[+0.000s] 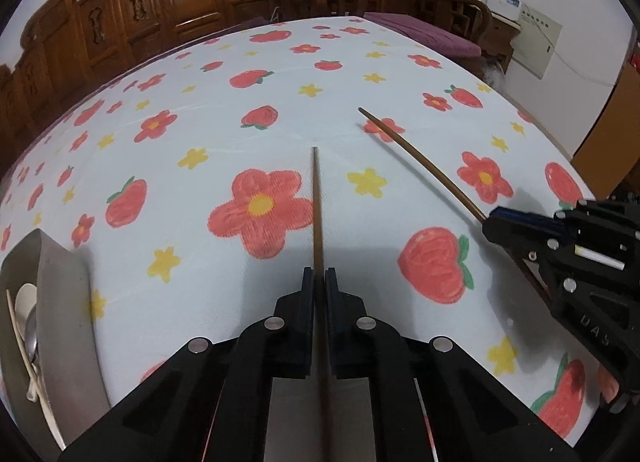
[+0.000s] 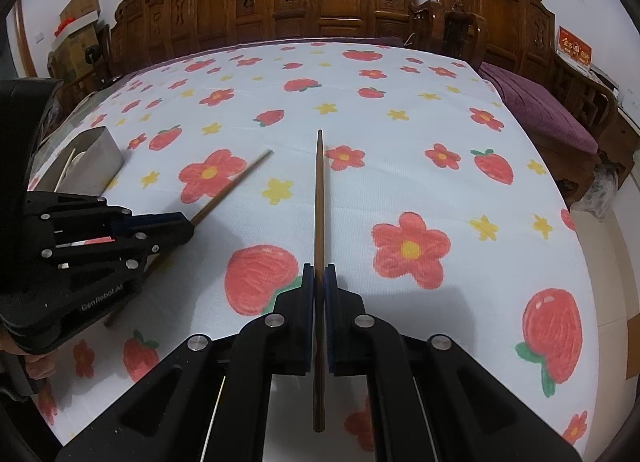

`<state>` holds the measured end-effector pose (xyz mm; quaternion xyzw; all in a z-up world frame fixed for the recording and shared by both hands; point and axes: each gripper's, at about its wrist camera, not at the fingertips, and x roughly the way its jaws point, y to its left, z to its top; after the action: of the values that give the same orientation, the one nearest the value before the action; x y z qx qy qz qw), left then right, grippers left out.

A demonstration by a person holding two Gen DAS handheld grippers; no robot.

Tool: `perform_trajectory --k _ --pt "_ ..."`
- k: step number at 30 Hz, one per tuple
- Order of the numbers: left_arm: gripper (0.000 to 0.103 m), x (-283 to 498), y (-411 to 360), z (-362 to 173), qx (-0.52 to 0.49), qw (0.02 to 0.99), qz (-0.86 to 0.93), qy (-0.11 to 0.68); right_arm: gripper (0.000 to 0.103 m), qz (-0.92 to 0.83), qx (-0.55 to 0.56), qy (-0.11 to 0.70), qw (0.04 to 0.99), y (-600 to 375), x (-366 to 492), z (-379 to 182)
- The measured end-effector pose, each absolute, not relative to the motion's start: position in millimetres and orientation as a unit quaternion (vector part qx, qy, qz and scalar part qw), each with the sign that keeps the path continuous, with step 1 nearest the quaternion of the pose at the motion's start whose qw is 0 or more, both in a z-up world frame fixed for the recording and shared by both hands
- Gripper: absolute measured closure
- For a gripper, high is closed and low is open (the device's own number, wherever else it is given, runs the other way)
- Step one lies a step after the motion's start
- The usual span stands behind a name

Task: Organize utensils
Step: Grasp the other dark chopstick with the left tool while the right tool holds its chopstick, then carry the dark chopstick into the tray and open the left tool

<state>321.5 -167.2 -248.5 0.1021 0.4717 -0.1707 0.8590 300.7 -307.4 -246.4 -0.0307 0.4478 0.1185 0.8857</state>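
Brown wooden chopsticks, one (image 1: pixel 318 206) pinched in the closed left hand-held gripper (image 1: pixel 319 276), one (image 2: pixel 319 198) in the right hand-held gripper (image 2: pixel 319 272), could pivot and miss the grey metal tray (image 1: pixel 60 274) left of it.

L gripper (image 1: pixel 319 276), R gripper (image 2: pixel 319 272) clamped (angled down)

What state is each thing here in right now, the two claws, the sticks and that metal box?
Left claw: shut on a brown chopstick.
Left chopstick: gripped, tip pointing ahead over the tablecloth.
Right claw: shut on the other brown chopstick.
Right chopstick: gripped, tip pointing ahead.
Metal container: open-topped, resting on the tablecloth, pale utensils already inside.
Tablecloth: spread flat.
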Motion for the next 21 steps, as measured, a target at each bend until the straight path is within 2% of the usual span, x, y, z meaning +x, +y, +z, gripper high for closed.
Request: perform_trajectory --k 21 --pt "0.099 298.4 -112.8 -198.6 0.085 0.877 -0.155 0.448 0.097 0.171 -0.036 0.43 0.886 -265.3 288.7 -228.3"
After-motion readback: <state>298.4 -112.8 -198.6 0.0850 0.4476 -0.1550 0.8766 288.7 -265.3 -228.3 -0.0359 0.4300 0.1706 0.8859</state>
